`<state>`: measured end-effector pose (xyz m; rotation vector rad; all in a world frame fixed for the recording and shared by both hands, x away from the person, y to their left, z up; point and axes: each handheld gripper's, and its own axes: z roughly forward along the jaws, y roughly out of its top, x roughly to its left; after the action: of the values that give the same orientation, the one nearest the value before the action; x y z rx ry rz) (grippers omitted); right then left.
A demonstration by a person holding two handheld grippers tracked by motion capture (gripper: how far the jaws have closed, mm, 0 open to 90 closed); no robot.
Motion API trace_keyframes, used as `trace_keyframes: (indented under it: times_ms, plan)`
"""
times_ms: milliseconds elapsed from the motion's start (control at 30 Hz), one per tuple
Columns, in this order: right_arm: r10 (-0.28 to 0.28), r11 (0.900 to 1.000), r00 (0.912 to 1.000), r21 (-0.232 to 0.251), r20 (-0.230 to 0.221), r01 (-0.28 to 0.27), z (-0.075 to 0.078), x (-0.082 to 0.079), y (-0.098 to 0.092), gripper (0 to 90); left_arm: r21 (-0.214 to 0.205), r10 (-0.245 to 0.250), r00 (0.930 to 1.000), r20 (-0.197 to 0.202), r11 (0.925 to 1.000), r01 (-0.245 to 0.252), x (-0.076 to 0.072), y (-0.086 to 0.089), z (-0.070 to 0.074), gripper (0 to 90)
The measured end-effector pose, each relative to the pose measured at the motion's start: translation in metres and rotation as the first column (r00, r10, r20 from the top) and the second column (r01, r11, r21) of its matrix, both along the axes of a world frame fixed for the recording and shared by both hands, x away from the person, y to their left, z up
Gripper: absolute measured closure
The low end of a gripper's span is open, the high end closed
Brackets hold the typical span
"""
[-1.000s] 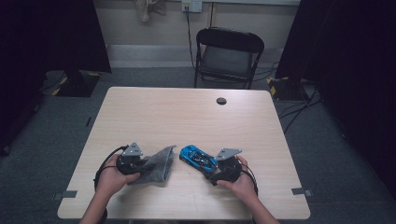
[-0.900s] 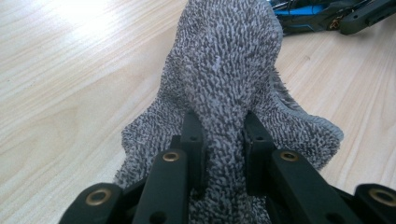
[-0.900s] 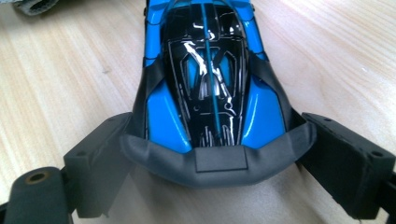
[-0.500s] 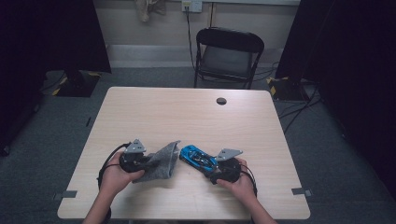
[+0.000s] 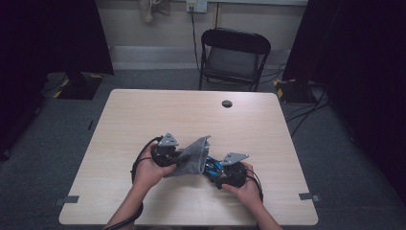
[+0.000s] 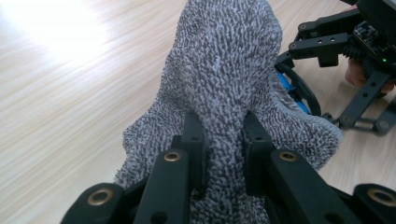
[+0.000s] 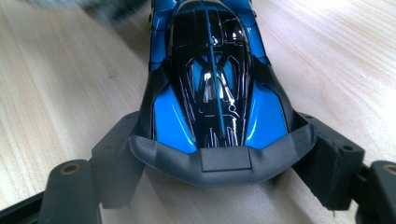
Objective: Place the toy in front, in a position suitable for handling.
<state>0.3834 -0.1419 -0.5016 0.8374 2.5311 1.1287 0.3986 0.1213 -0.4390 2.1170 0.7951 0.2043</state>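
Left gripper clamped tight on a grey cloth, jaws pinching a thick fold of nubbly, looped microfibre (stitched hem along one edge) that rises in a soft peak ahead of the black jaws in the left gripper view. Cloth lifted over the pale wood-grain table, draped toward the toy car and covering its far end. Right gripper closed on the car's rear, jaws just drawn in a little with the car between them, matte black pads pressed against both flanks in the right gripper view. Car glossy, blue and black, low and wedge-shaped, with a flat dark spoiler across the tail, sitting near the table's front edge between the two hands. Small round dark disc far back on the tabletop; folding chair with padded seat beyond.
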Motion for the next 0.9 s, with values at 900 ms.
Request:
trace_keyframes:
  times_ms: [900]
  plan:
    - [0.001,1.0000,1.0000,0.001,0.000,-0.001,0.000,0.000,0.000,23.7,0.010,-0.113,0.9936,-0.003,0.9935,0.113,-0.007,-0.082,-0.017,76.0]
